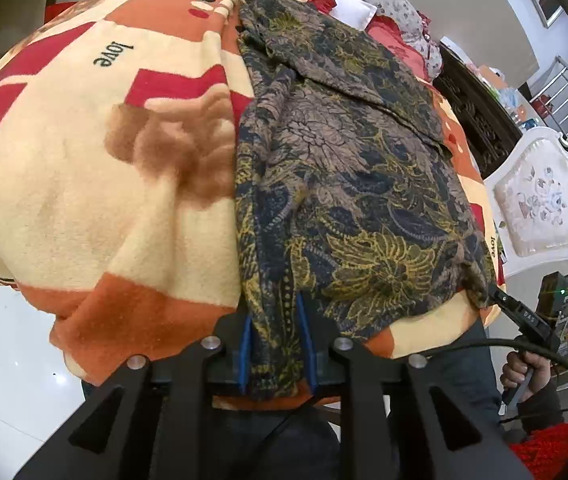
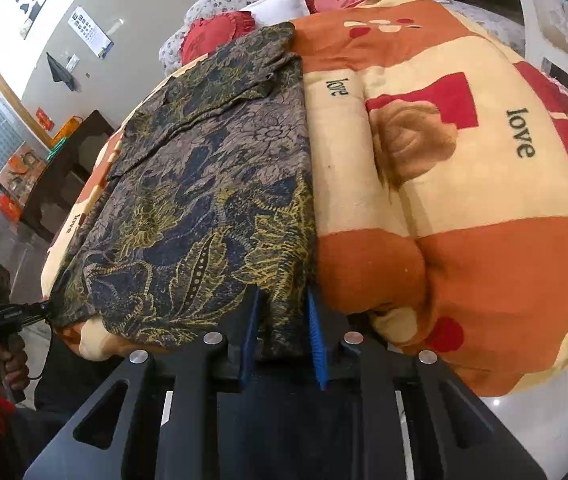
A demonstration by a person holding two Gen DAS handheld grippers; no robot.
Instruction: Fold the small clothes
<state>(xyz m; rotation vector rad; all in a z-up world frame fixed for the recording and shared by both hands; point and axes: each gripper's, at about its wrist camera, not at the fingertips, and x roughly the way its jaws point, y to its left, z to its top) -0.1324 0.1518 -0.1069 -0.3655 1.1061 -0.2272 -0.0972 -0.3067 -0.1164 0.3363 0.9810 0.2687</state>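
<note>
A dark floral garment (image 1: pixel 347 168) in blue, brown and yellow lies flat along the blanket-covered bed (image 1: pixel 96 184). Its near hem hangs over the bed's front edge. My left gripper (image 1: pixel 275 308) is shut on one hem corner, the cloth filling the gap between its blue pads (image 1: pixel 246 356). In the same view my right gripper (image 1: pixel 491 292) pinches the other hem corner into a point. In the right wrist view the garment (image 2: pixel 212 184) runs away from me, and my right gripper (image 2: pixel 284 292) has the hem clamped between its pads (image 2: pixel 317 344). My left gripper (image 2: pixel 50 306) holds the far corner there.
The fleece blanket (image 2: pixel 463 200) is cream, orange and red with "love" printed on it. Red pillows (image 2: pixel 220 32) lie at the head of the bed. A white upholstered chair (image 1: pixel 543 200) and a dark wooden cabinet (image 1: pixel 479 120) stand beside the bed. A hand (image 2: pixel 6 364) grips the left handle.
</note>
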